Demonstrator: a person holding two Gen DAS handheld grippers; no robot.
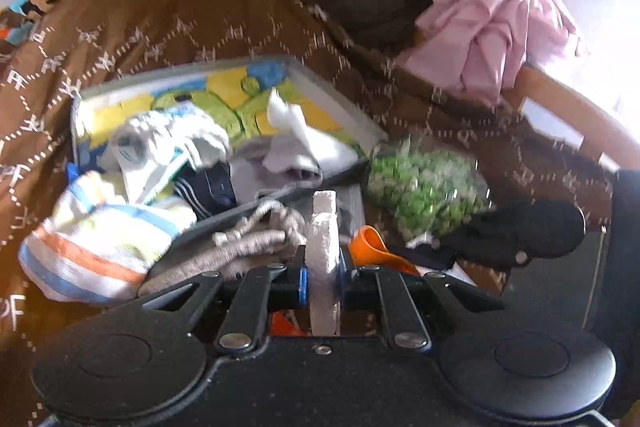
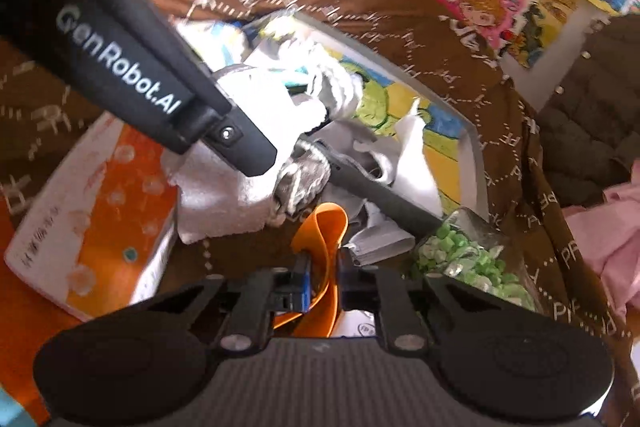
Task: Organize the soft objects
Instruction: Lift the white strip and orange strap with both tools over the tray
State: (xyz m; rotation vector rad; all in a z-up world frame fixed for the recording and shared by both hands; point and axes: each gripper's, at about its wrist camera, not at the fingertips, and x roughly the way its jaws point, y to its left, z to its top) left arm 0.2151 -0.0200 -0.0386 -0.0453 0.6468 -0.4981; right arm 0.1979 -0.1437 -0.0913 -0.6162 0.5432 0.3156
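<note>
- The left gripper [image 1: 322, 281] is closed on a white foam slab [image 1: 323, 239], which stands upright between its fingers just short of the near wall of the storage box [image 1: 340, 103].
- The right gripper [image 2: 322, 285] is clamped on an orange strap [image 2: 320, 227], whose loop rises between the fingers, near the same wall.
- The box has a cartoon-printed lining and already holds white socks [image 1: 172, 143], a grey garment [image 1: 276, 163] and a dark striped piece [image 1: 208, 187]; a striped sock [image 1: 96, 247] and a grey knit piece [image 1: 240, 243] spill over its near edge.
- A bag of green foam bits [image 1: 424, 187] lies just beside the box's corner on the brown patterned blanket [image 1: 180, 23].
- The step in hand looks like carrying both held items to the box. The next move likely calls for lifting each over the near wall and releasing into a free spot without pushing out the overhanging socks.
- Only the right wrist view shows an orange-and-white carton [image 2: 92, 223] beside the foam, and the left gripper's handle crossing over the box.
- Only the left wrist view shows the crumpled pink cloth [image 1: 496, 23] well apart, at the bed's edge.
</note>
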